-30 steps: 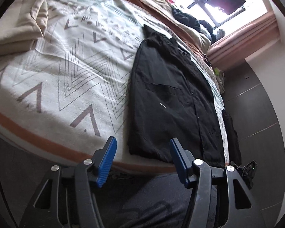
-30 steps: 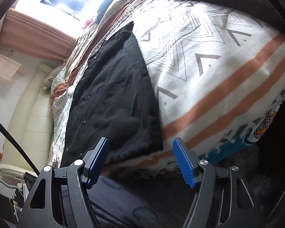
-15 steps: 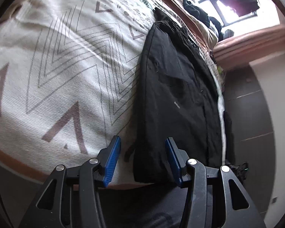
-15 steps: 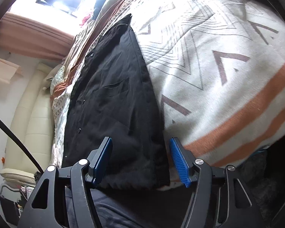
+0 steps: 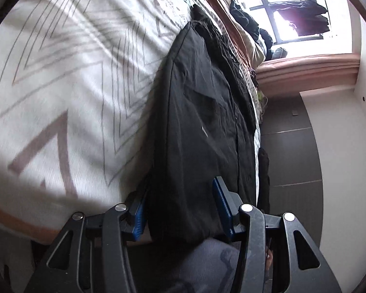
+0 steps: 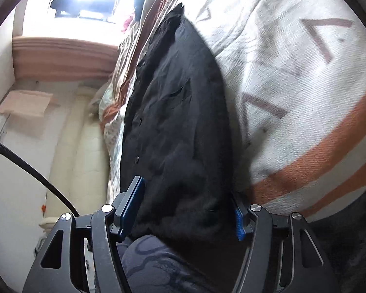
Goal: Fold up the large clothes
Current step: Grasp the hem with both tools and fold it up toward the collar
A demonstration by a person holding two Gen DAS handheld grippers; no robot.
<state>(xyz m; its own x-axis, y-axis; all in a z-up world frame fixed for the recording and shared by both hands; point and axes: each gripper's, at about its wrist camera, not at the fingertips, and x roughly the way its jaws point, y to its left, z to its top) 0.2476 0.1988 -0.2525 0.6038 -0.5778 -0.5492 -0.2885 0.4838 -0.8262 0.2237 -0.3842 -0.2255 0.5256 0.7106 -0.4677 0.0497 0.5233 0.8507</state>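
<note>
While the black jacket point(image 5: 202, 127) runs lengthwise away from both, its near hem lies between the closing left gripper point(image 5: 180, 210) and the part-open right gripper point(image 6: 190, 207), neither yet pinching.

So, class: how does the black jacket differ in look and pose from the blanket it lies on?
The black jacket is plain and dark; the blanket is pale with chevron lines and orange stripes. The jacket is a narrow, partly folded strip; the blanket spreads wide beneath it. The jacket's near edge sits between gripper fingers; the blanket's does not. Both are fabric.
</note>
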